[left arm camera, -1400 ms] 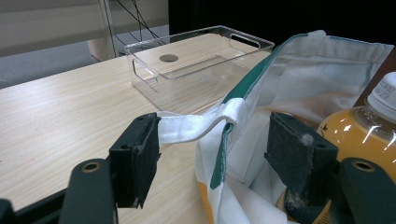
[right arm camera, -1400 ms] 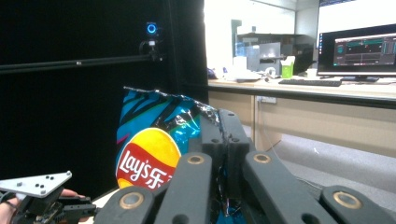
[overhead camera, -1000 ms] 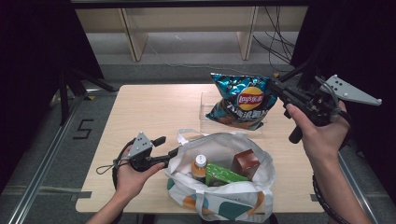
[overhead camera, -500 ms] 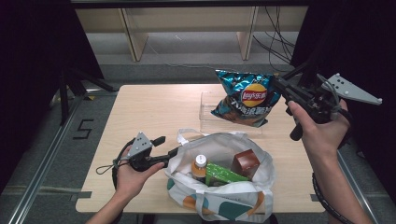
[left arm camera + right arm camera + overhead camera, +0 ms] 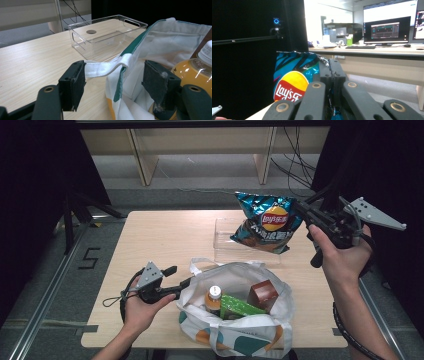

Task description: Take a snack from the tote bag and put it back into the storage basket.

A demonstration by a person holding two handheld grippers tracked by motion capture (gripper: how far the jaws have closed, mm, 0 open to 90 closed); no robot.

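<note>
Two claws, two jobs: your right claw (image 5: 300,210) is clenched on the upper corner of the chip bag (image 5: 265,222), which hangs in the air above the clear plastic bin (image 5: 222,242) at the far side of the worktop (image 5: 160,240). Your left claw (image 5: 186,281) stands released, its jaws spread either side of the white handle strap (image 5: 105,68) of the tote bag (image 5: 235,330) without pinching it.

To land the chips well, bring the bag down over the bin's middle and let its bottom edge settle inside the walls before you let go (a pinched corner lets the bag swing, so go slowly). Holding the tote's rim steady with the left would help if it shifts.

Readable writing: the red-and-yellow "Lay's" logo (image 5: 290,88) on the teal bag, and a "5" (image 5: 91,258) marked on the floor left of the worktop. Labels on the orange drink bottle (image 5: 213,299) and green packet (image 5: 240,306) inside the tote are too small to read.
</note>
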